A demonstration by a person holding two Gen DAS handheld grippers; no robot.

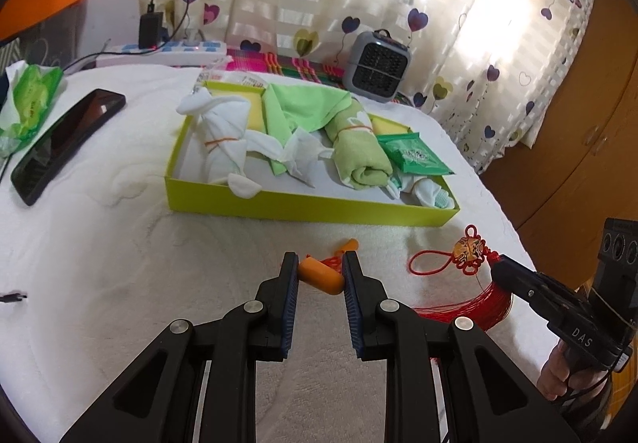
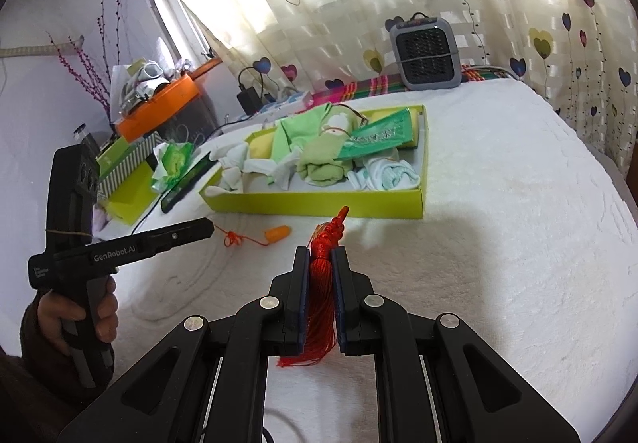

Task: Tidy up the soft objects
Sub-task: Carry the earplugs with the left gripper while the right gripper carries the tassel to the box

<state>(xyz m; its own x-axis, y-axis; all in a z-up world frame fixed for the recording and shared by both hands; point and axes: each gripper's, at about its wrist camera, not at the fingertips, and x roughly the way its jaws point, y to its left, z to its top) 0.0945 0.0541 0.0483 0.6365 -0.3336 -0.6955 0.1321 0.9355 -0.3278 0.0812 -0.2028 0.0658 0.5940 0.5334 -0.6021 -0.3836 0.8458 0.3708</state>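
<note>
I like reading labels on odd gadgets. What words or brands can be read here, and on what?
"DAS": side of the right gripper.
"GenRobot.AI": side of the left gripper.
Small print at that gripper's rear end: too small to read.
Green packet in the yellow-green box: print blurred.

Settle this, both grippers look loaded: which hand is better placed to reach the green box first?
Probably right: right gripper clamps the red tassel, its knot pointing at the green box. Left gripper trails a second orange earplug.

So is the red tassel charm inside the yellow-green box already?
No, the red silky tassel charm is pinched in the right claw over the white bedspread, in front of the yellow-green cardboard box.
</note>
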